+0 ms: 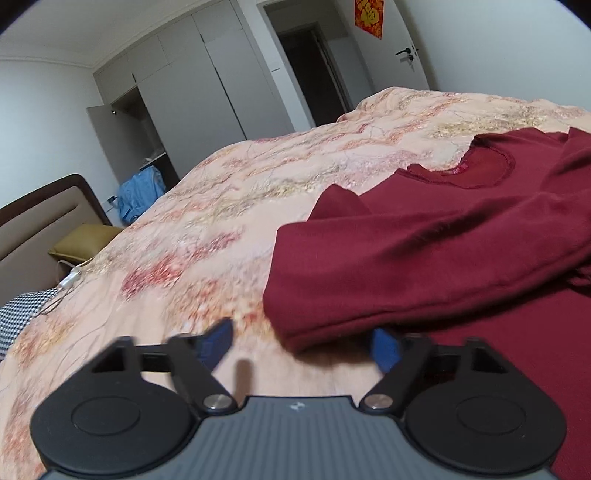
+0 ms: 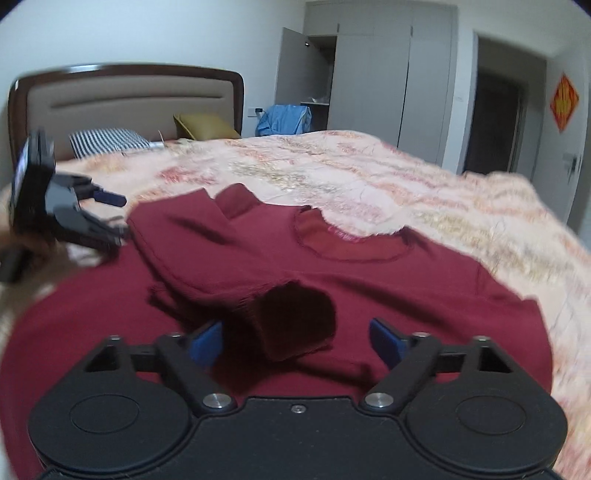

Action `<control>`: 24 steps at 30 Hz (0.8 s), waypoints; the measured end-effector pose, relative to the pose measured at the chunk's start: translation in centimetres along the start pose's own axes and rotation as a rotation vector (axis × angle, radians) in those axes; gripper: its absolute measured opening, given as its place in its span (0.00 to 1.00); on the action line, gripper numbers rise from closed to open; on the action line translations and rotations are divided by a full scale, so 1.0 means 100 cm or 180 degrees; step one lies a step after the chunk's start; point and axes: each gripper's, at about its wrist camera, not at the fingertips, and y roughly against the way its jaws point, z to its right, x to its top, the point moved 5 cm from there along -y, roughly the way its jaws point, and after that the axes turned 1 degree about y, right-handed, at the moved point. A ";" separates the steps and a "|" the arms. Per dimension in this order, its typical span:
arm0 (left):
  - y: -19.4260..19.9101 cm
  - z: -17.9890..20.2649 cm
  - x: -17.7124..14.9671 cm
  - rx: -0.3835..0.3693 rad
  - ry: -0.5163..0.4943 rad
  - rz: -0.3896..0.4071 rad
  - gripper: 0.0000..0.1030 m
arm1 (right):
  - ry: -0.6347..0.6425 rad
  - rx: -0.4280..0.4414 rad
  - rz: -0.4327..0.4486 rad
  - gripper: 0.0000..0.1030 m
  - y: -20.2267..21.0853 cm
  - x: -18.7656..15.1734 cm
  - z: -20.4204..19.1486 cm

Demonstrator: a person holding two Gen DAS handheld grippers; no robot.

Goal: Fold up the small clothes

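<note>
Left wrist view: left gripper low over quilt, jaws spread, nothing pinched; folded edge of red top lying just ahead between blue pads, right pad tucked under the cloth edge, grip not clear. Sleeve folded across the body, neckline further back. Beyond: headboard at left, mustard pillow, checked pillow, white cable by the quilt edge. Blue clothing heaped by the wardrobe, one door ajar. Dark doorway, red hanging on the white door.

Right wrist view: right gripper over the red top, jaws wide apart, holding nothing; open sleeve cuff lying between the pads, not touched. Left gripper at far left edge of the top, blurred. Floral quilt covering the bed, headboard behind, striped pillow, mustard pillow, blue clothing at the wardrobe.
</note>
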 end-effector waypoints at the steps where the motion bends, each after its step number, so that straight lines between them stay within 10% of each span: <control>1: -0.002 0.000 0.001 0.0029 0.0007 -0.0003 0.30 | 0.0063 -0.0021 0.0044 0.55 -0.003 0.003 0.000; 4: 0.000 -0.006 0.006 0.0124 0.0146 0.0064 0.14 | 0.0178 -0.0112 0.0145 0.04 -0.009 0.013 0.003; 5: 0.004 -0.009 0.007 0.0151 0.0205 0.0105 0.12 | 0.0184 -0.0141 0.0224 0.02 -0.008 0.018 0.005; 16: 0.014 -0.010 -0.018 0.0124 0.0462 -0.0191 0.20 | 0.0423 -0.0097 0.0153 0.02 0.000 -0.008 -0.005; 17: 0.016 -0.012 -0.019 0.0088 0.0494 -0.0219 0.25 | 0.0434 -0.0101 0.0098 0.03 0.001 -0.011 -0.006; 19: 0.024 -0.016 -0.019 0.0033 0.0527 -0.0256 0.77 | 0.0447 -0.0127 0.0030 0.15 0.008 -0.019 -0.007; 24: 0.053 -0.022 -0.026 -0.0057 0.0527 -0.0315 0.88 | 0.0234 -0.0193 -0.0055 0.44 0.030 -0.032 0.004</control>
